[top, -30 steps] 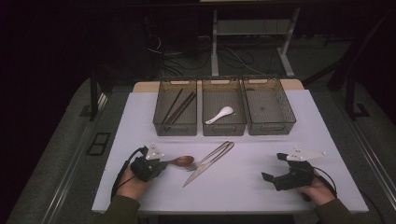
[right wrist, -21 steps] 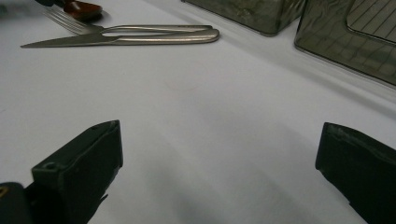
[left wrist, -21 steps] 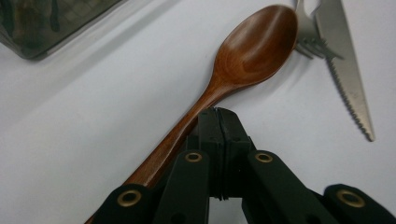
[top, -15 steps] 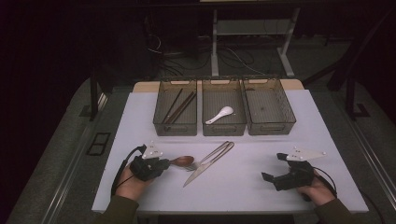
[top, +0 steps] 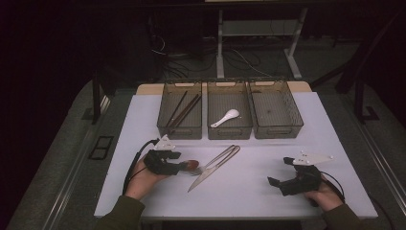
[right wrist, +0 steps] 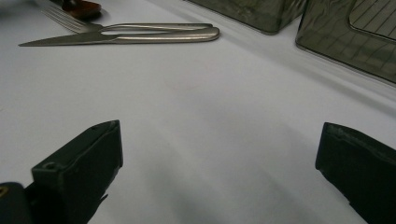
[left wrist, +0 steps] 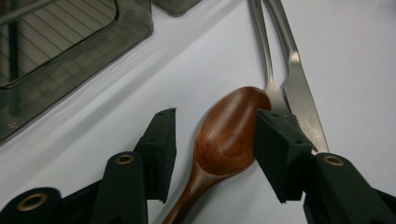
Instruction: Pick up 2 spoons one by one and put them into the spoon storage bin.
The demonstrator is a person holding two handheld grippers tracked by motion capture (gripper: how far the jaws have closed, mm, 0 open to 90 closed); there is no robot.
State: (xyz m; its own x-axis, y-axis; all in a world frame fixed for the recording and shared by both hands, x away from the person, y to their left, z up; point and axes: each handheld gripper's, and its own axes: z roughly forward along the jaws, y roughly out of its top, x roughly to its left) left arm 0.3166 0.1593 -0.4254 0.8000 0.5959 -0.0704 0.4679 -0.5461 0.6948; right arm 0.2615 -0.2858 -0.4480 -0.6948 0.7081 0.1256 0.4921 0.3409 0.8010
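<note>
From the high view we see a white table (top: 143,124) with three grey bins along its far side. The left gripper (top: 178,166) rests by a wooden spoon (top: 192,166), next to a fork and knife; the right gripper (top: 275,183) sits well apart.

In the left gripper view our jaws have just been opening — the spoon's bowl (left wrist: 229,130) lies between them, one pad seemingly at its edge.

In the right gripper view the jaws stand wide apart over bare table — nothing between.
</note>
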